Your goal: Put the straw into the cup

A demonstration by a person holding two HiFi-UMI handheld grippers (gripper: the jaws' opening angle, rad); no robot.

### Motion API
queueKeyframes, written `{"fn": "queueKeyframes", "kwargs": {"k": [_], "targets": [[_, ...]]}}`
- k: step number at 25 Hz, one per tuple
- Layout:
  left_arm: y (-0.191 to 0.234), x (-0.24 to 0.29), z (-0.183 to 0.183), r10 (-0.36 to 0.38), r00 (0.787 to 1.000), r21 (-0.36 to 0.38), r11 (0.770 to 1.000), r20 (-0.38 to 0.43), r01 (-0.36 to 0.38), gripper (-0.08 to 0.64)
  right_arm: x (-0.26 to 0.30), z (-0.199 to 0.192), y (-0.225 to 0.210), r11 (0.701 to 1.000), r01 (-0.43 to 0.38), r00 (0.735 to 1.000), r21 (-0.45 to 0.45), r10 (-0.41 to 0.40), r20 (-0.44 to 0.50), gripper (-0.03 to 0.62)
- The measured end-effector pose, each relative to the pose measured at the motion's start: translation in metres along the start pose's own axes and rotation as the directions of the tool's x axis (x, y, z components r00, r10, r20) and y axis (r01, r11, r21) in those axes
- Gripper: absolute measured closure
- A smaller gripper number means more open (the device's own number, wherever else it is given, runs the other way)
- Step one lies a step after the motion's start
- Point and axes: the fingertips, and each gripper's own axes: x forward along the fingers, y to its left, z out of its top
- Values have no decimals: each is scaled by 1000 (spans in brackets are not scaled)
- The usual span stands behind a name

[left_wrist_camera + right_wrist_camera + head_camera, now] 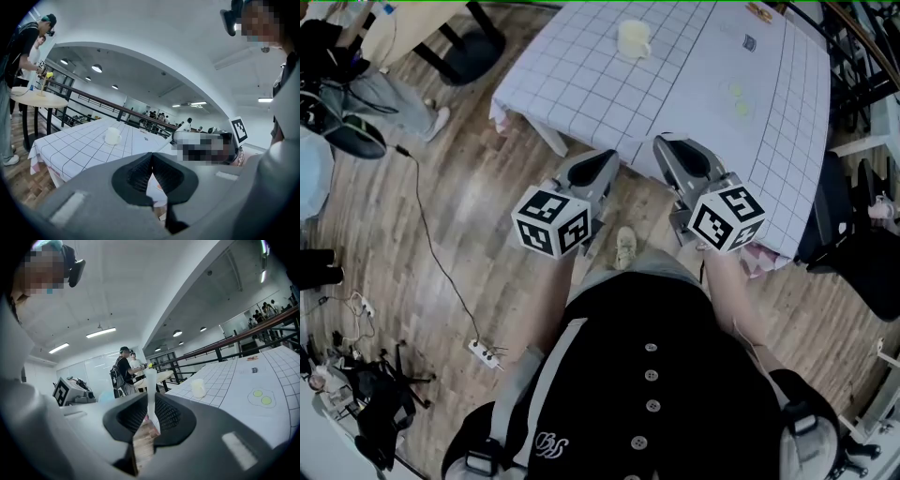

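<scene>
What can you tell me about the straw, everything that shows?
The straw is a pale, whitish tube, plastic by its look, straight and standing nearly upright. The right gripper is shut on its lower part, with the jaws pressing it from both sides, and its top end sticks out above them. Nothing else touches it. It is held well apart from the cup. The head view does not show it.

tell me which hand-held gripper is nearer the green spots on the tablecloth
Right. The right hand-held gripper, holding the straw, is at the table edge just below-left of the green spots; the left hand-held gripper is further off to their left.
</scene>
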Motion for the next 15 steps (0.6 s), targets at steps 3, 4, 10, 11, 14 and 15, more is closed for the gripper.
{"fn": "queueKeyframes", "kwargs": {"k": [3, 4, 10, 11, 14, 15], "targets": [[11, 17, 9, 14, 1000, -1, 1000, 5, -14, 561, 12, 6, -16, 1000, -16, 1000, 3, 16, -4, 552], [14, 22, 12, 19, 1000, 0, 1000, 9, -19, 561, 16, 8, -21, 1000, -20, 1000, 2, 20, -5, 552], [31, 43, 12, 46, 999, 2, 999, -17, -46, 561, 28, 7, -45, 999, -30, 999, 28, 31, -20, 552], [34, 45, 12, 51, 999, 1, 999, -20, -51, 561, 30, 5, -46, 999, -34, 999, 32, 35, -26, 551], [39, 51, 15, 58, 998, -6, 998, -18, -58, 561, 33, 3, -52, 998, -39, 999, 42, 41, -32, 552], [39, 53, 14, 59, 998, -9, 998, -21, -59, 561, 34, 3, -54, 998, -39, 999, 47, 40, -31, 552]]}}
